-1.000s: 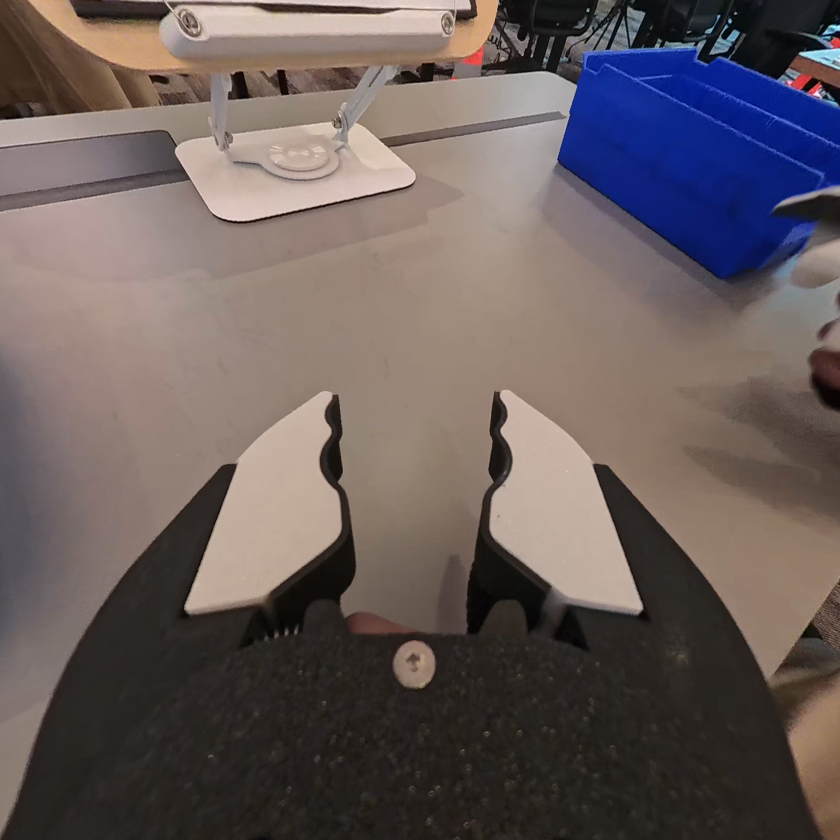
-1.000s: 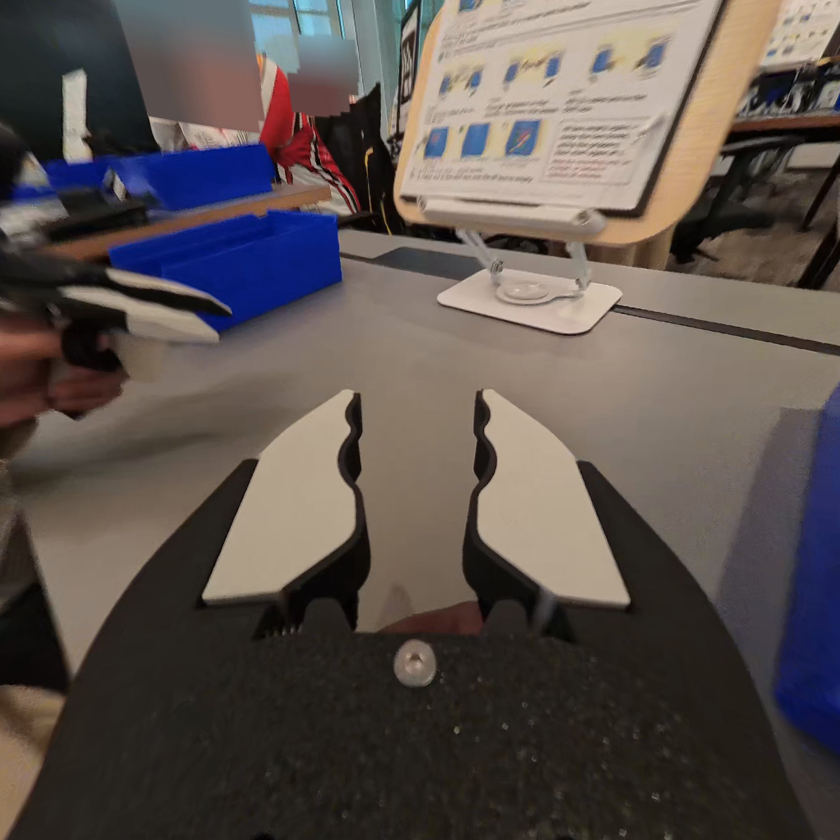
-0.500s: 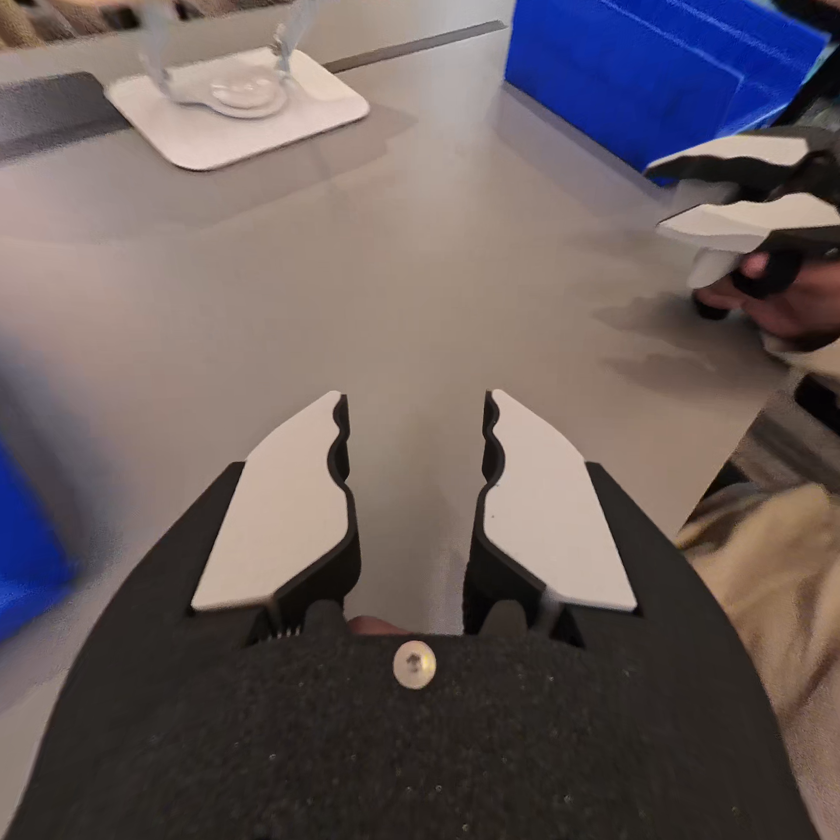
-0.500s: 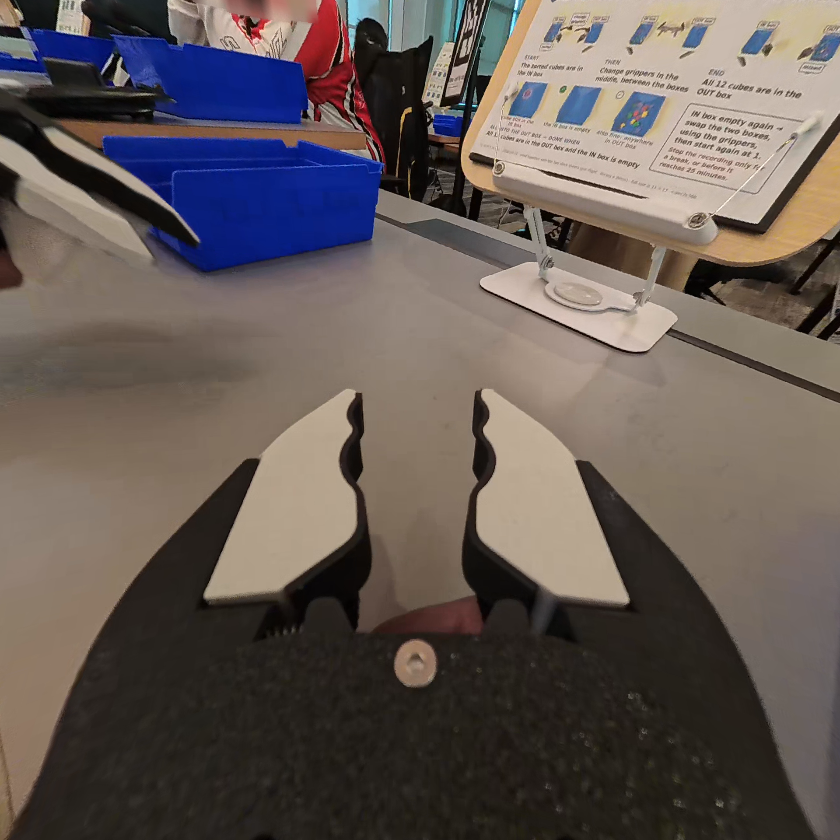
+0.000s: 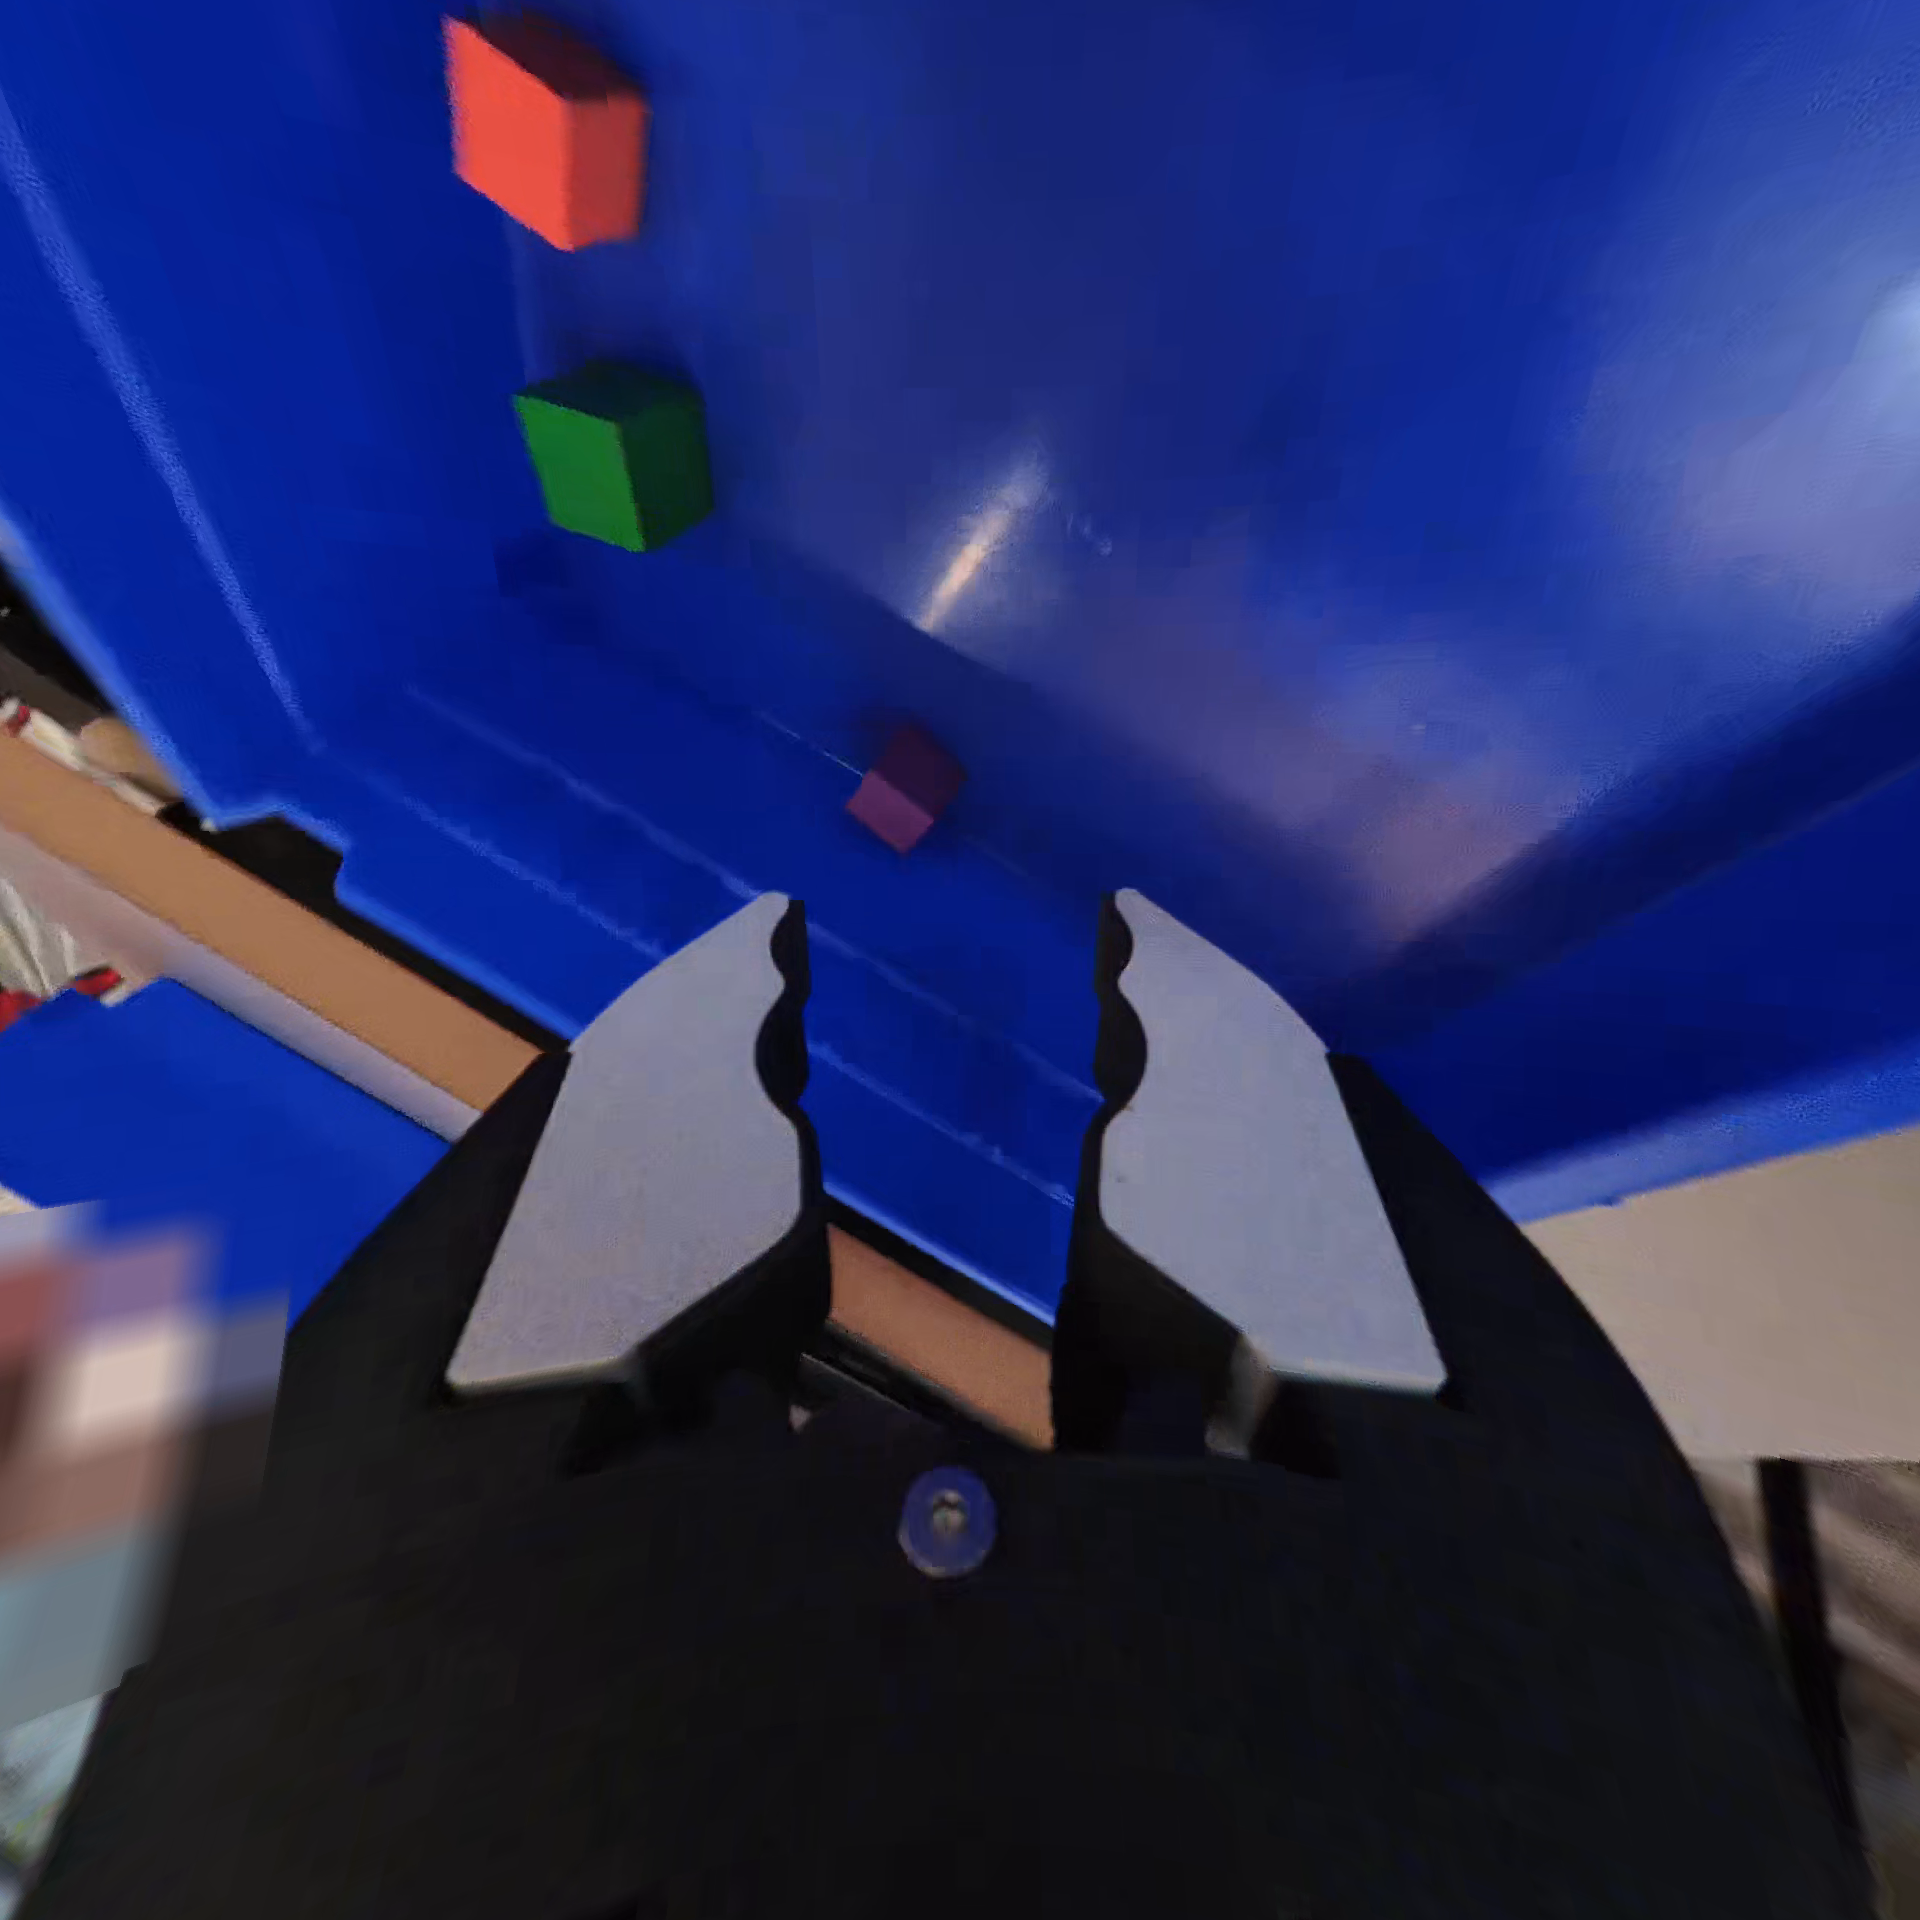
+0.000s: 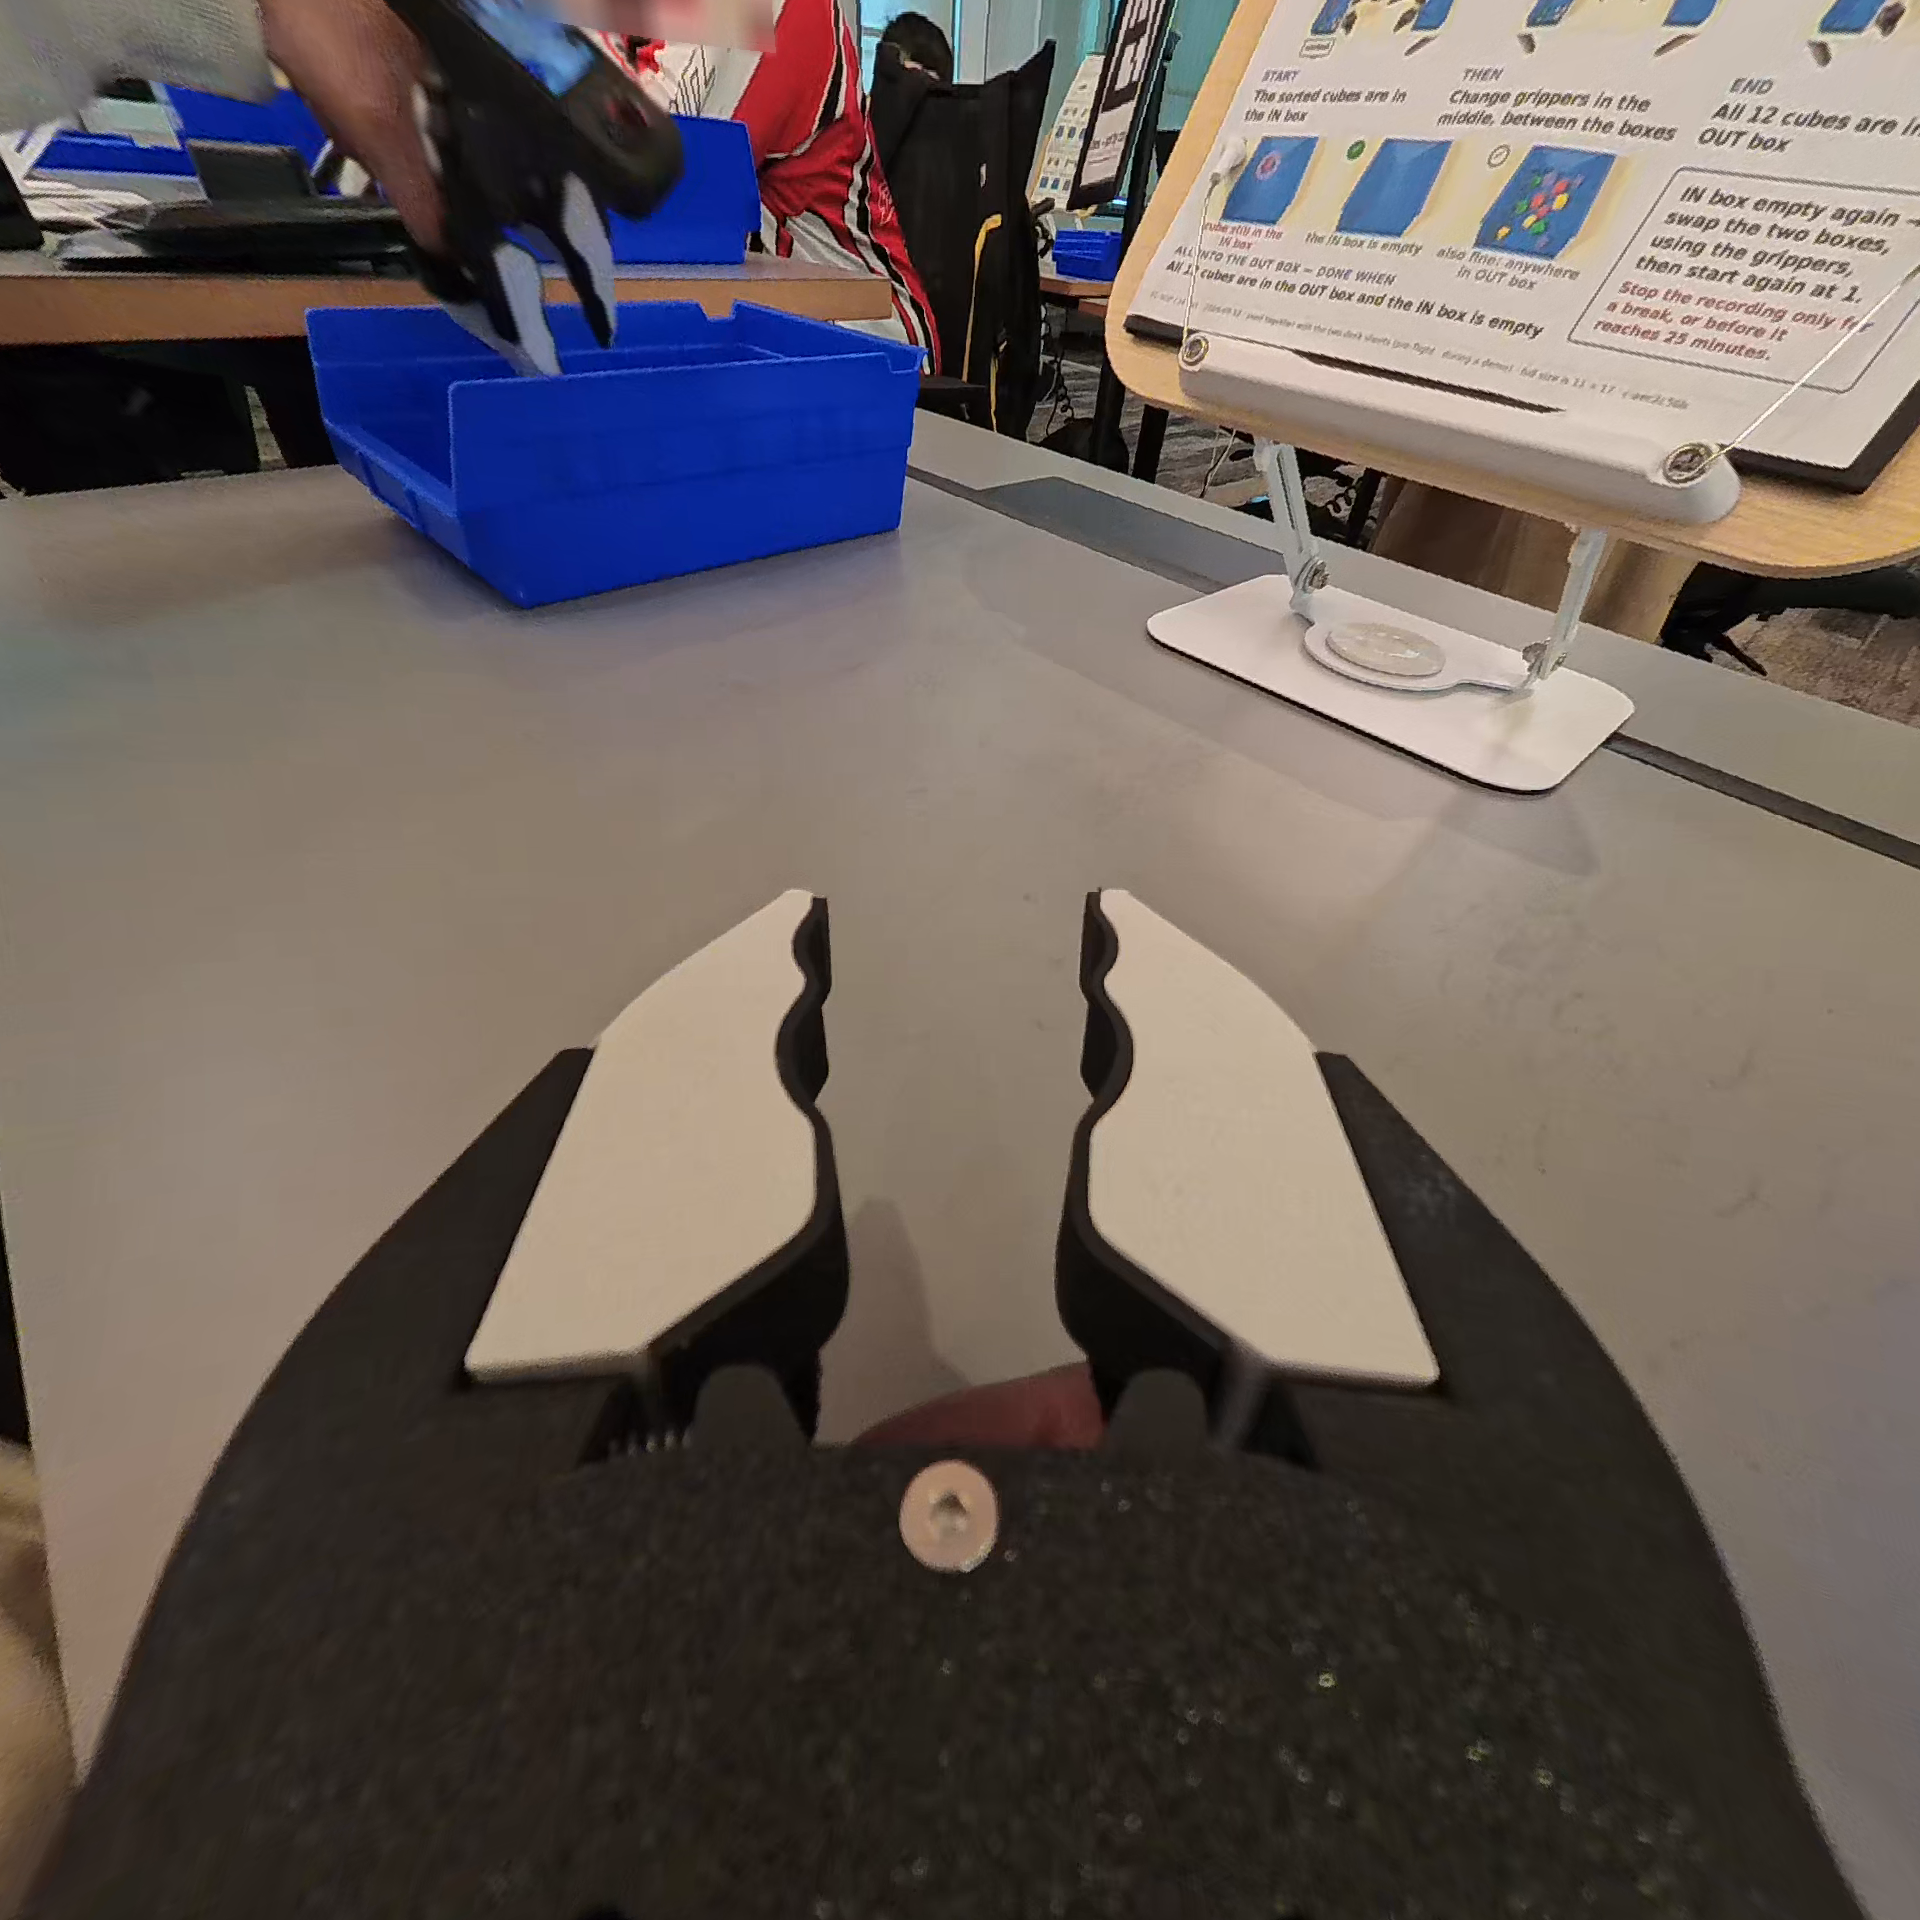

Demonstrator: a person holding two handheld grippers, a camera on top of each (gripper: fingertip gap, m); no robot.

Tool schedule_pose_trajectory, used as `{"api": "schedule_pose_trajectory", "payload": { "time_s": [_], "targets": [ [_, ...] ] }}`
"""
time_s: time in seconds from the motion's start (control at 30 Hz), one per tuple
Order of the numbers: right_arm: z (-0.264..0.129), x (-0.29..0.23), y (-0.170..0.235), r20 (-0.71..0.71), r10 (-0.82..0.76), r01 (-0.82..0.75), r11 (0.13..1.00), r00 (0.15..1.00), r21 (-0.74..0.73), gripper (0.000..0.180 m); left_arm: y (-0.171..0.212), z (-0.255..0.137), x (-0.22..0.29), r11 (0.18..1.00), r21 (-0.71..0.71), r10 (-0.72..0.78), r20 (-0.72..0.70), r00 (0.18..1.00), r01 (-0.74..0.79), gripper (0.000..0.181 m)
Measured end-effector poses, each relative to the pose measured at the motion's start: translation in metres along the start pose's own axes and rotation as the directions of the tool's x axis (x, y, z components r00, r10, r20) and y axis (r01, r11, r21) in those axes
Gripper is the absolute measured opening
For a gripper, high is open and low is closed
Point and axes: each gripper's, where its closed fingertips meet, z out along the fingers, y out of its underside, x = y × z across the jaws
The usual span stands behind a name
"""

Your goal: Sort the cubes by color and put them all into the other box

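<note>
Early stage: red cube (image 5: 545,135), green cube (image 5: 613,457), purple cube (image 5: 902,788) unmoved in blue box (image 5: 1351,416). Left gripper (image 5: 951,914) & right gripper (image 6: 951,904) released, empty.

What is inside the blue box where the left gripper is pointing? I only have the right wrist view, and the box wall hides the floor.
Observer: The left wrist view shows three cubes on the floor of the blue box: a red cube, a green cube and a purple cube.
Operator: Which is nearest the gripper?
Observer: The purple cube, just ahead of the left gripper and apart from its fingertips.
Operator: Is that gripper holding anything?
Observer: No, its jaws stand open with nothing between them.
</note>
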Motion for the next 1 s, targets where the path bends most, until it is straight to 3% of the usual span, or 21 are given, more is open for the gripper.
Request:
{"api": "schedule_pose_trajectory", "payload": {
  "time_s": [0.27, 0.6, 0.7, 1.0],
  "targets": [
    [-0.004, 0.003, 0.002, 0.004, 0.016, -0.016, 1.000, 1.000, -0.004, 0.046, 0.007, 0.042, -0.013, 0.954, -0.218, 0.179, -0.130, 0.975, -0.205, 0.050],
    [-0.001, -0.002, 0.004, 0.024, 0.002, -0.002, 1.000, 1.000, -0.027, 0.045, 0.012, 0.072, -0.010, 0.918, -0.282, 0.238, -0.165, 0.957, -0.277, 0.051],
    [0.000, -0.003, 0.005, 0.027, 0.000, 0.001, 0.999, 1.000, -0.032, 0.045, 0.015, 0.079, -0.005, 0.909, -0.298, 0.245, -0.183, 0.952, -0.291, 0.026],
    [0.000, -0.003, 0.006, 0.027, 0.000, 0.001, 0.999, 1.000, -0.041, 0.043, 0.012, 0.063, -0.005, 0.951, -0.228, 0.176, -0.159, 0.971, -0.210, 0.023]
  ]
}}
